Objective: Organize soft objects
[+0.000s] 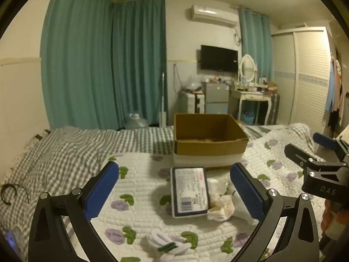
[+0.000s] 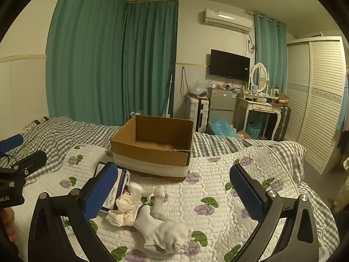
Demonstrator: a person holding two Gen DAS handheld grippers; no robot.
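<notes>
An open cardboard box (image 1: 209,139) (image 2: 152,144) stands on the floral quilt. In front of it lie a pack of tissues (image 1: 189,191) (image 2: 113,193), a cream lacy cloth (image 1: 220,207) (image 2: 123,209), a small rolled white item (image 2: 152,191) and white socks (image 2: 161,229). A purple-and-white sock (image 1: 165,243) lies near my left gripper. My left gripper (image 1: 174,190) is open and empty above the tissue pack. My right gripper (image 2: 174,190) is open and empty above the socks. Each gripper shows at the edge of the other's view.
The floral quilt (image 2: 218,174) lies over a grey checked bedsheet (image 1: 65,152). A dark hair band (image 1: 8,194) lies at the left. Beyond the bed are teal curtains, a small fridge (image 2: 221,104), a dressing table (image 2: 261,107) and a wardrobe (image 2: 318,100).
</notes>
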